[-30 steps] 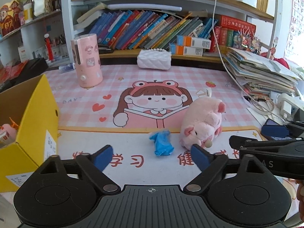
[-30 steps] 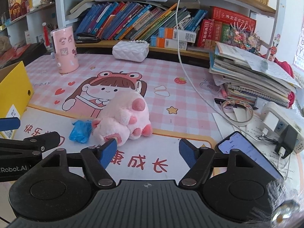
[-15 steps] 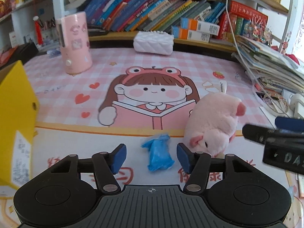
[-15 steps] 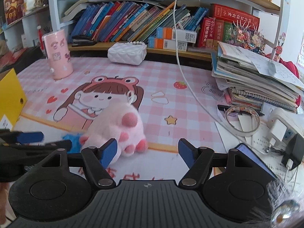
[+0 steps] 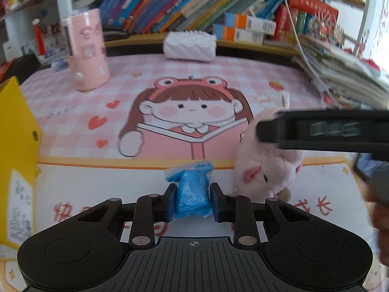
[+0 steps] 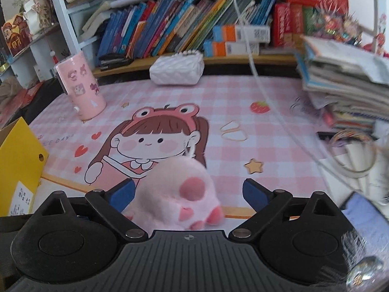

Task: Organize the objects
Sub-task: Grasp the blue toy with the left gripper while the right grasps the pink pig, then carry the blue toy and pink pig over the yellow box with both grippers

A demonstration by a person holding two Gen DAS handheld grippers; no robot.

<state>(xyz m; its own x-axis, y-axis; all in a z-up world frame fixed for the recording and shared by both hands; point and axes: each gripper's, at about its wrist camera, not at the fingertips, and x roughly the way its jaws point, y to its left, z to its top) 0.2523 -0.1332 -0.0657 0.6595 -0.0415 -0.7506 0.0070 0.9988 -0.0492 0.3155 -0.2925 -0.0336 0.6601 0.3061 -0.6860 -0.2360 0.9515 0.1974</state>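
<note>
The left gripper (image 5: 192, 200) has just closed its jaws, and its blue pads now press both sides of the crumpled blue bag (image 5: 192, 192), which sits squarely between the fingers on the desk mat (image 5: 73, 182). Just beyond the right-hand finger lies the pink plush pig (image 5: 265, 168). The right gripper (image 6: 188, 192) has just been opening; its jaws stand wide, the pig (image 6: 177, 194) between them nearer the left-hand finger, neither pad pressing it. A yellow box (image 5: 17, 146) stands far left of the fingers
</note>
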